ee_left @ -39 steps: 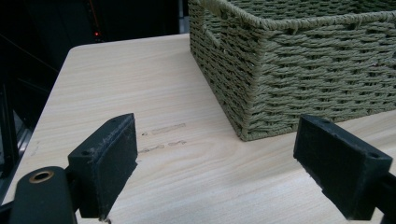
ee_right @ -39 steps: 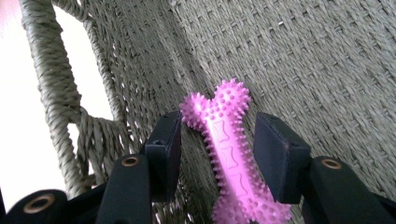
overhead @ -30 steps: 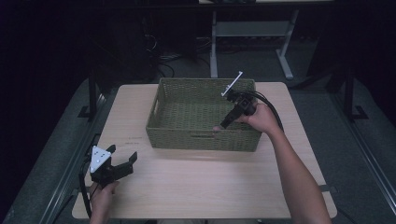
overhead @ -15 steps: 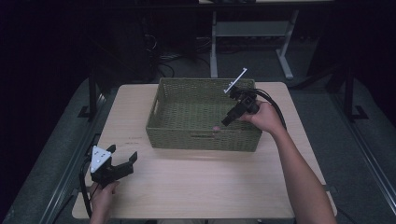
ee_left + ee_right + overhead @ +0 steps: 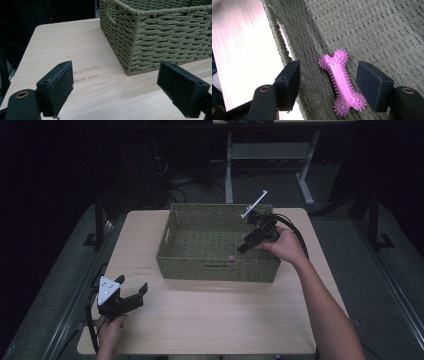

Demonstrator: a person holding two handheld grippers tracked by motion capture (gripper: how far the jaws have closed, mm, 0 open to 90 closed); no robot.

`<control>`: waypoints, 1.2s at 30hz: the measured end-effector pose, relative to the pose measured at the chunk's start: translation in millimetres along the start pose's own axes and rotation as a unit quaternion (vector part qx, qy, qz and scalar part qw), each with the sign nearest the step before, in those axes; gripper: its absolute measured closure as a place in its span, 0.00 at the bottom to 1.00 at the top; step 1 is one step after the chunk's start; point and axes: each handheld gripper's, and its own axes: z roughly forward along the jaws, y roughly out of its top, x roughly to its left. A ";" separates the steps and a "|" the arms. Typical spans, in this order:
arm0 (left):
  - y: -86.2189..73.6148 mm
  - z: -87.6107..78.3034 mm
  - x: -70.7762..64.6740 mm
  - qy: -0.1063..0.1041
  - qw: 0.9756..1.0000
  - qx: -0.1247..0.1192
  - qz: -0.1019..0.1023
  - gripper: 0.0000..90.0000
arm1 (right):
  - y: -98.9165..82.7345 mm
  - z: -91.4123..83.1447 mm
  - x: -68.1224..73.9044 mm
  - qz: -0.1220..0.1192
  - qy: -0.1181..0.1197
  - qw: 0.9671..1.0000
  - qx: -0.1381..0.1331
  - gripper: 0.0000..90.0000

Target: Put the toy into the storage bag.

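High view, room: dark all round, with black cables on the floor behind the table and a pale metal frame (image 5: 270, 155) standing farther back.
Table (image 5: 210, 320): light wood grain with rounded corners, bare apart from the basket; in the left gripper view two faint marks (image 5: 85, 73) show on the wood near the basket's corner.
Left gripper (image 5: 131, 296): held low at the table's near left corner, well apart from the basket; in the left gripper view its jaws stand wide with nothing between them.
Basket (image 5: 172, 227): green woven, rectangular, set across the far middle of the table, with handle slots in its walls.
Bone toy (image 5: 342, 81): pink and spiky, lying flat on the basket's woven floor close to the near wall; a pink speck (image 5: 231, 257) marks it in the high view.
Right gripper (image 5: 244, 246): tilted down into the basket's right part; its jaws have just been opening and stand apart on either side of the toy, pads clear of it.
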 end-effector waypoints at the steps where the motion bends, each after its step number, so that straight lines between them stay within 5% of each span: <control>1: 0.0 0.0 -0.1 0.000 1.000 0.000 0.000 0.14 | -0.1 -0.8 0.6 0.000 0.000 1.000 -0.001 0.38; 36: 0.1 -2.1 -4.6 0.001 1.000 0.000 0.002 0.14 | -26.3 -36.2 51.8 -0.024 -0.011 0.999 -0.039 0.33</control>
